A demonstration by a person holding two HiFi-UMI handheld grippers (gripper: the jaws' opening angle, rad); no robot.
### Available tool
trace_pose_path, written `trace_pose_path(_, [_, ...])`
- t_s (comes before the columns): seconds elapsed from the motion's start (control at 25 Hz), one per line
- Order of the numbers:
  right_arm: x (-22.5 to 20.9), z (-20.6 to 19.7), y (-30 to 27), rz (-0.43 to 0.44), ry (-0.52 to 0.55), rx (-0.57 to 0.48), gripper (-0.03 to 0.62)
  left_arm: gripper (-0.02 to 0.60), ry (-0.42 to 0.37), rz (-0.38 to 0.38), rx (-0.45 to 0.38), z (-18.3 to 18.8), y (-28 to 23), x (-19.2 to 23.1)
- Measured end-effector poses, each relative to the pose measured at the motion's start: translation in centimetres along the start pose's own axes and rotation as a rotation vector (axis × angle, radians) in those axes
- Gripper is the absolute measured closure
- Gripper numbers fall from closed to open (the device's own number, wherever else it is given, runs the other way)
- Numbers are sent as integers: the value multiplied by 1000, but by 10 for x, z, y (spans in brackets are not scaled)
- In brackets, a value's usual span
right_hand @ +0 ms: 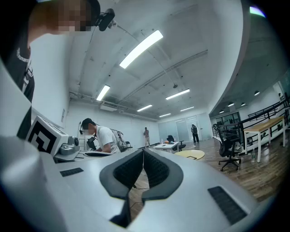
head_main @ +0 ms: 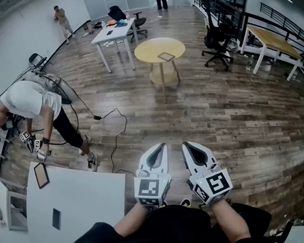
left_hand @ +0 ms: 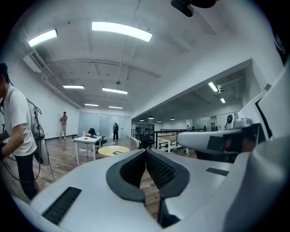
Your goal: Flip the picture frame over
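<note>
A small picture frame (head_main: 166, 56) lies flat on a round yellow table (head_main: 148, 50) across the wooden floor, far from both grippers. The left gripper view shows that table (left_hand: 108, 150) small in the distance, and the right gripper view shows it (right_hand: 186, 154) too. My left gripper (head_main: 162, 145) and right gripper (head_main: 187, 144) are held side by side close to my body, pointing level toward the room. Both are shut, their dark ribbed pads (left_hand: 159, 170) (right_hand: 156, 170) meeting at the tips with nothing between them.
A white table (head_main: 86, 196) at lower left carries a brown-edged frame (head_main: 41, 175) and a dark flat device (head_main: 56, 219). A person (head_main: 32, 103) bends over beside it, holding grippers. A cable (head_main: 118, 129) trails on the floor. Behind stand a white desk (head_main: 114, 33), office chairs (head_main: 218, 38) and a wooden table (head_main: 272, 41).
</note>
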State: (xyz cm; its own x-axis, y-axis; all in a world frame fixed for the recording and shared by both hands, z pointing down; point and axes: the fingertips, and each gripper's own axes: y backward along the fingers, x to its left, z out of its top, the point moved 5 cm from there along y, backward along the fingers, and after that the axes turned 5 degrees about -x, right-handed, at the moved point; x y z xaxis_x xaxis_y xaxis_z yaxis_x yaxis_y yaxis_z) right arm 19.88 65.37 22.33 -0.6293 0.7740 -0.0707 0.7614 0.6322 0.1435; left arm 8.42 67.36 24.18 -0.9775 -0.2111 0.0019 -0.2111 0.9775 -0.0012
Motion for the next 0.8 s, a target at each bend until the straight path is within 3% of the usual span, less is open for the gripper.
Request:
trace_pose_path(0.36, [2, 4, -5, 4, 6, -17, 574, 558, 7, 12, -23, 11, -1, 3])
trace_pose_path(0.8, [12, -3, -18, -63, -6, -11, 574, 558, 45, 30, -30, 9, 16, 40])
